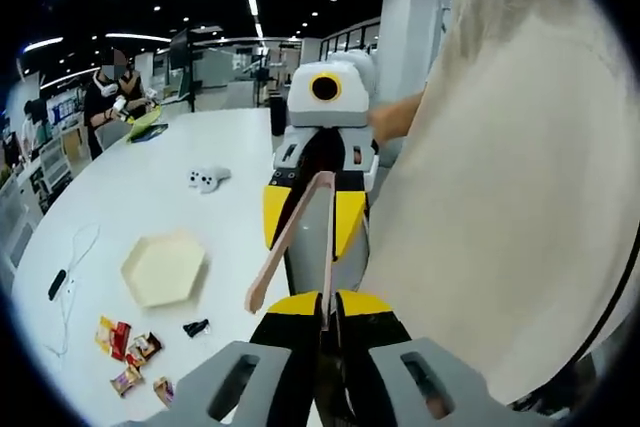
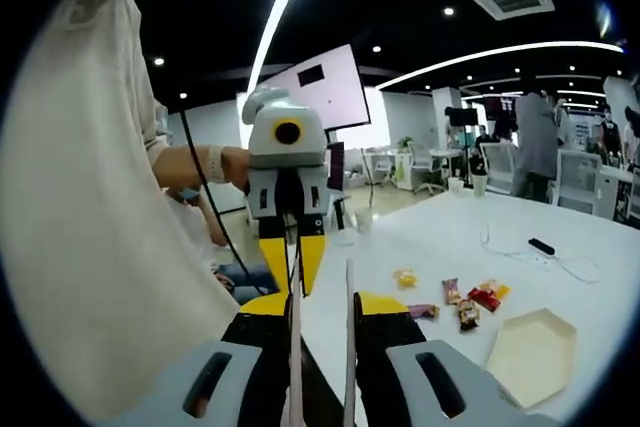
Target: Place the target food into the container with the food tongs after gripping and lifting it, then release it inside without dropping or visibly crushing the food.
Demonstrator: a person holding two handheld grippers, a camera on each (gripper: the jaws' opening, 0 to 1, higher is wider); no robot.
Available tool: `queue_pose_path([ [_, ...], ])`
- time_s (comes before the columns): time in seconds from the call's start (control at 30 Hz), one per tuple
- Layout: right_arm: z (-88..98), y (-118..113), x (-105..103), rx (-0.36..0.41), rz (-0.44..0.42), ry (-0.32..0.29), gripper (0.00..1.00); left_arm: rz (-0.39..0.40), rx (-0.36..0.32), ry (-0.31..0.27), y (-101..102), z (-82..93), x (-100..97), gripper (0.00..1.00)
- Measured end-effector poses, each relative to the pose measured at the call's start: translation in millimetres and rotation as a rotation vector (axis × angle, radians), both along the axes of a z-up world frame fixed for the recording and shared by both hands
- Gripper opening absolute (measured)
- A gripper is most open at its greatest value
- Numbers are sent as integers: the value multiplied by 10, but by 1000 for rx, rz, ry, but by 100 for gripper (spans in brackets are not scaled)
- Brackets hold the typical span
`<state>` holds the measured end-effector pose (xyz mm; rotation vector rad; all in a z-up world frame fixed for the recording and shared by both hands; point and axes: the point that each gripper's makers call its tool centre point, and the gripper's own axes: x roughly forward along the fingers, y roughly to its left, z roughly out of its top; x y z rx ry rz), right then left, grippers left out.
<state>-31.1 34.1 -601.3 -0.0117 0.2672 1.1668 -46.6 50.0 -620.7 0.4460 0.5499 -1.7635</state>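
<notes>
The left gripper (image 1: 322, 347) is closed on the open, empty tongs (image 1: 293, 237); next, reach the snacks (image 1: 128, 347) beside the tray (image 1: 165, 267).

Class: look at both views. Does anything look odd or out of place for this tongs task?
The tongs are held high above the table, far from the snacks; the tray is empty. Both grippers face each other.

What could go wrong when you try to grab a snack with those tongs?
1. The tongs are up in the air between the jaws, so they could slip and fall.
2. The wrapped snacks lie close together, so the tongs might pinch two or squash one.
3. The tray looks shallow, so a dropped snack could bounce out.
</notes>
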Motion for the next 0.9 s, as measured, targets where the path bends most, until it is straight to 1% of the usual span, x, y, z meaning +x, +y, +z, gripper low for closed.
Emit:
queue_pose_path([
  [0.07, 21, -12, 9, 10, -4, 1, 23, 11, 4, 7, 13, -12, -6, 5],
  [0.17, 16, -14, -8, 15, -1, 10, 23, 20, -10, 16, 10, 5, -21, 5],
  [0.4, -58, -10, -74, -24, 14, 6, 23, 23, -53, 32, -7, 95, -46, 2],
  [0.53, -42, -41, -57, -19, -1, 4, 22, 18, -48, 27, -4, 84, -58, 2],
  [0.73, 4, -59, -44, 0, -19, -3, 22, 21, -59, 30, -22, 95, -77, 3],
  [0.9, 0, -70, -43, 1, -29, -7, 22, 37, -60, 25, -9, 106, -63, 3],
])
